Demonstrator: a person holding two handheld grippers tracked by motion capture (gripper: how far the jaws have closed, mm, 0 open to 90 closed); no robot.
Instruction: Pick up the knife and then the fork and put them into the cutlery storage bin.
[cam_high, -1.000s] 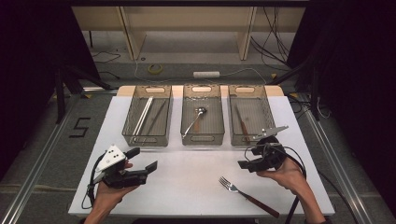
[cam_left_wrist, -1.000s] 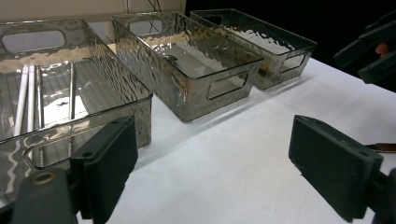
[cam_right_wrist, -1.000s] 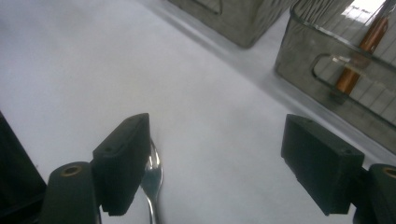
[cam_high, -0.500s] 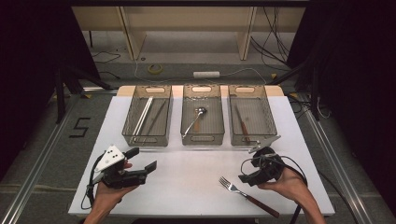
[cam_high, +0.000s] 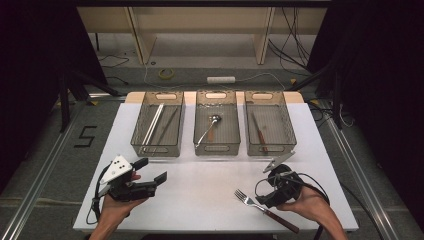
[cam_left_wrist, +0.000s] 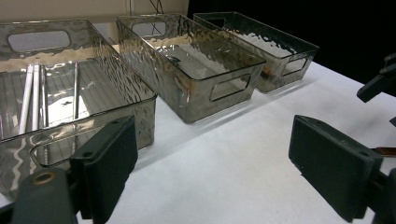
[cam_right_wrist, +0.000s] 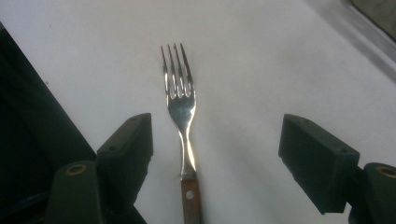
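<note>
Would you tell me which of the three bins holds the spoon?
The middle bin: a spoon lies in it; its neighbours hold straight, bowl-less utensils.

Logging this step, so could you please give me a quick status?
Right gripper open, jaws astride fork. Left gripper open, idle. Fork flat on table, unobstructed.

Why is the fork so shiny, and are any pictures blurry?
In the right gripper view the fork catches bright glare along its neck and tines, and it looks a bit soft. In the left gripper view the wavy clear bins throw rippled reflections, and the near jaws are blurred. In the high view the white table is evenly lit with dark surroundings.
</note>
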